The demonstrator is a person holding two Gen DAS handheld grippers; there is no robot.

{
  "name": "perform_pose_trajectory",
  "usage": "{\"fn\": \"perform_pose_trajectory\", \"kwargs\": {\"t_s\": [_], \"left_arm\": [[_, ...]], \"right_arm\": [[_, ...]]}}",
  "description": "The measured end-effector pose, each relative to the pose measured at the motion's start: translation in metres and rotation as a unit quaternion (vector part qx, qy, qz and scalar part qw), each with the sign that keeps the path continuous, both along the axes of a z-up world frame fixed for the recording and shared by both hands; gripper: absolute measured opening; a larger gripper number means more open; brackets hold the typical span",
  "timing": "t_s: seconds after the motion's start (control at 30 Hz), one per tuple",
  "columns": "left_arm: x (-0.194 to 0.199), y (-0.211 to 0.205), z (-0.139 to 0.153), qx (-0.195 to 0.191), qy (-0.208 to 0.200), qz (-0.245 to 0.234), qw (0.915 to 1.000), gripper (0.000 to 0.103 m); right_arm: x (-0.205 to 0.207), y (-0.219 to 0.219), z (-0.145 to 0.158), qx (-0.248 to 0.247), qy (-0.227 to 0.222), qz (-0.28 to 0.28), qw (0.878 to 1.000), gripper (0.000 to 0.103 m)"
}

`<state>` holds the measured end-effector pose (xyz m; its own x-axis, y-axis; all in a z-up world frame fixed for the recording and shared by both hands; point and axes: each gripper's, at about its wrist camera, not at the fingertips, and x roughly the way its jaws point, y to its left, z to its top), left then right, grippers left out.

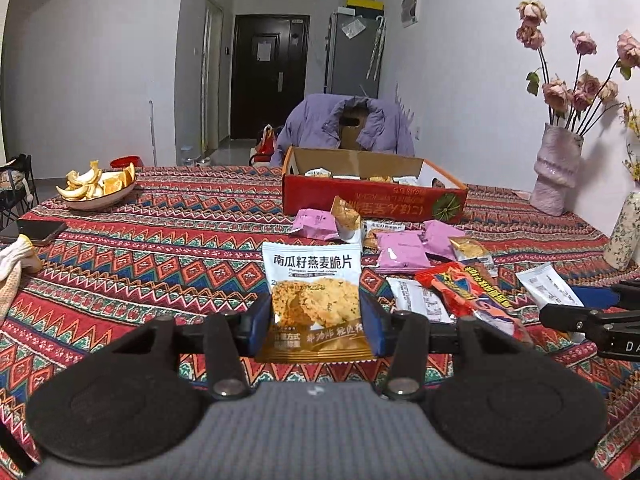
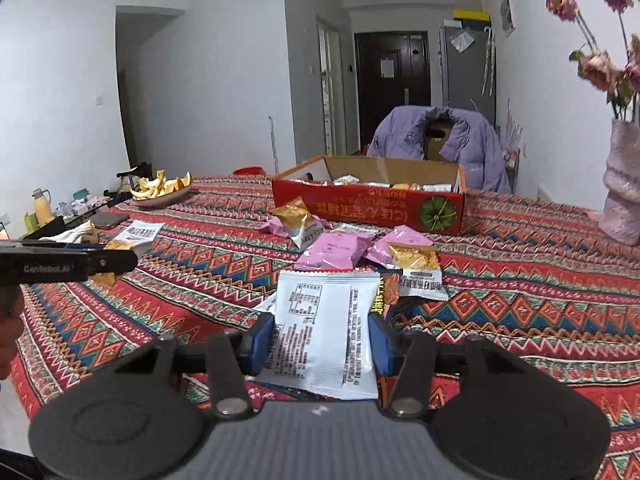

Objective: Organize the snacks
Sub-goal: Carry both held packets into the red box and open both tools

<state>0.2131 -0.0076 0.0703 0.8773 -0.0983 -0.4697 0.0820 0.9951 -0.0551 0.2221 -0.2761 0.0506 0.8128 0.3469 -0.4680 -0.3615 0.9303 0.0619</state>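
Blue fingers of the left gripper squeeze a cracker packet from both sides, picture side up. Over on the right gripper, the fingers pinch a white packet, its printed back showing. Both packets are held above the striped tablecloth. More pink packets lie in a heap just before the red box, which has snacks inside.

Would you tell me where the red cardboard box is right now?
In both wrist views the red cardboard box sits at the table's far edge, behind the pink snack packets.
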Motion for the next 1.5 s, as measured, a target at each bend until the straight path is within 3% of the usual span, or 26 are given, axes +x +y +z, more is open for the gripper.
{"fn": "perform_pose_trajectory", "kwargs": {"t_s": [0.3, 0.5, 0.7, 0.87, 1.03, 1.23, 1.37, 1.5], "left_arm": [[-0.001, -0.004, 0.021, 0.008, -0.021, -0.009, 0.9997, 0.048], [0.031, -0.004, 0.074, -0.031, -0.023, -0.066, 0.9971, 0.048], [0.106, -0.017, 0.125, -0.028, -0.035, -0.087, 0.9952, 0.048], [0.197, -0.032, 0.135, -0.036, -0.017, -0.089, 0.9952, 0.048], [0.304, -0.051, 0.111, -0.036, 0.039, -0.084, 0.9950, 0.048], [0.399, -0.064, 0.048, -0.012, 0.098, -0.054, 0.9936, 0.048], [0.434, -0.070, 0.005, 0.005, 0.133, -0.054, 0.9896, 0.049], [0.443, -0.075, -0.022, 0.037, 0.152, -0.066, 0.9855, 0.052]], "right_arm": [[-0.001, -0.010, 0.016, 0.030, 0.003, 0.004, 1.000, 0.049], [0.028, -0.019, 0.071, 0.040, -0.024, 0.036, 0.998, 0.049], [0.109, -0.035, 0.132, 0.082, -0.021, 0.040, 0.996, 0.049], [0.213, -0.033, 0.155, 0.081, 0.010, 0.015, 0.997, 0.049], [0.324, -0.017, 0.129, 0.088, 0.073, -0.012, 0.993, 0.049], [0.422, 0.005, 0.047, 0.036, 0.155, -0.056, 0.986, 0.049], [0.449, 0.009, 0.000, 0.026, 0.186, -0.076, 0.979, 0.049], [0.453, 0.013, -0.023, 0.005, 0.195, -0.088, 0.977, 0.053]]}}
